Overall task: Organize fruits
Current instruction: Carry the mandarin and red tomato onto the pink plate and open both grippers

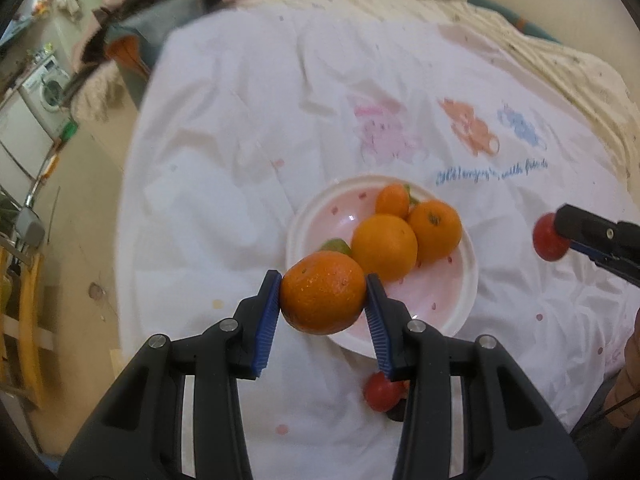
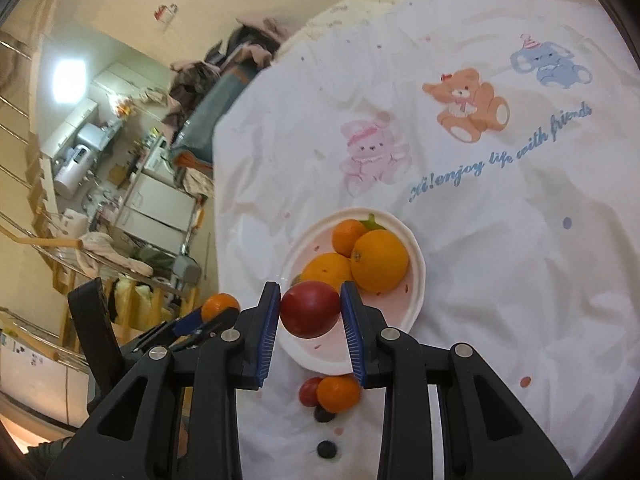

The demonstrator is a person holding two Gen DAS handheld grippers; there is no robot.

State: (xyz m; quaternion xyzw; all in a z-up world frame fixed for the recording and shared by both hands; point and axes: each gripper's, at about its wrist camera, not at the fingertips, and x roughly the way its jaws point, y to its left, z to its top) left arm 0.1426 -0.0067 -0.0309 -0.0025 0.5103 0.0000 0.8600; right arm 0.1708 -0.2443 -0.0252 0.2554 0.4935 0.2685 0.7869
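A pink-and-white plate [image 1: 466, 292] on the white cloth holds three oranges [image 1: 385, 247] and a green leaf. My left gripper [image 1: 323, 297] is shut on an orange [image 1: 322, 298], held over the plate's near-left rim. My right gripper [image 2: 309, 310] is shut on a red tomato [image 2: 309, 307], held above the plate [image 2: 414, 300]; it shows at the right edge of the left wrist view [image 1: 551, 240]. Loose on the cloth near the plate lie a small tomato [image 2: 307, 391], an orange [image 2: 339, 394] and two dark berries [image 2: 327, 449].
The white cloth [image 2: 500, 240] with bear prints covers a bed or table. Its left edge drops to the floor. A pile of clothes [image 1: 160, 12] sits at the far left corner. Kitchen shelves and a washing machine [image 1: 46, 84] stand beyond.
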